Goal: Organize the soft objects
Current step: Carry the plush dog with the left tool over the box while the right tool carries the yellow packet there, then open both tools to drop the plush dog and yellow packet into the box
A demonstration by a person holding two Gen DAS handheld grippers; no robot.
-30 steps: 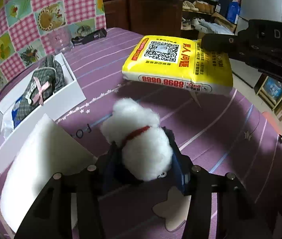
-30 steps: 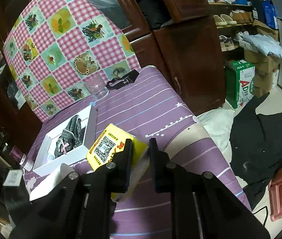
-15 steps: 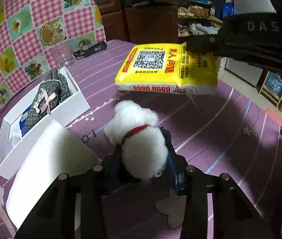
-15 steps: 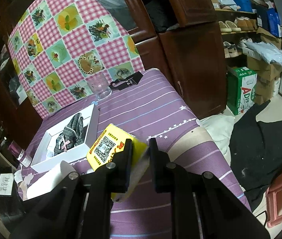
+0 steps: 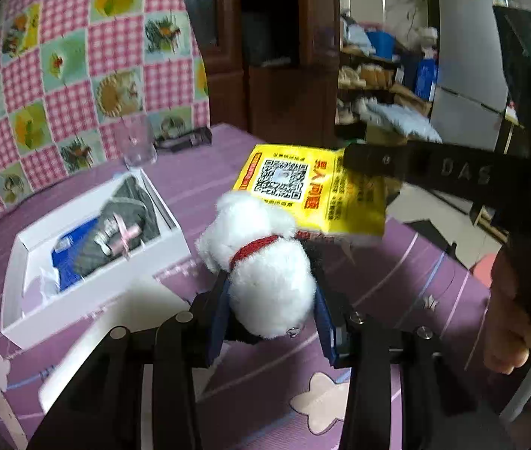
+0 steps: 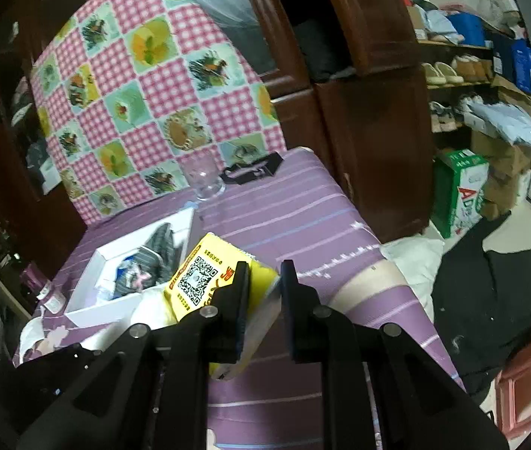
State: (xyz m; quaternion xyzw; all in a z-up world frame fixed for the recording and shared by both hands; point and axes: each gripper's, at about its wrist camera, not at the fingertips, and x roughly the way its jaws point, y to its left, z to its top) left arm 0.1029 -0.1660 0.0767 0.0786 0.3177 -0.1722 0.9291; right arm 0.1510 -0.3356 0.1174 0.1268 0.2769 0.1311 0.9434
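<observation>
A white plush toy (image 5: pixel 265 273) with a red collar sits between the blue pads of my left gripper (image 5: pixel 271 294), which is shut on its body and holds it above the purple cloth. Just behind the toy's head hangs a yellow packet (image 5: pixel 310 191) with a QR code. My right gripper (image 6: pixel 263 285) is shut on one end of that packet (image 6: pixel 201 277), and its black finger (image 5: pixel 381 161) lies across the packet's top edge. An open white box (image 5: pixel 14 281) holding a plaid garment (image 5: pixel 130 210) with a pink bow lies to the left.
The box's white lid (image 5: pixel 115 333) lies on the striped purple tablecloth (image 5: pixel 396 270) below the box. A clear glass (image 6: pixel 203 180) and a black clip-like item (image 6: pixel 254 168) stand at the far edge by the checked chair back. A hand (image 5: pixel 509 318) is at the right.
My left gripper tightened on the plush toy and lifted it off the cloth, tilting upward. The yellow packet in my right gripper rose a little and now hangs right behind the toy's head.
</observation>
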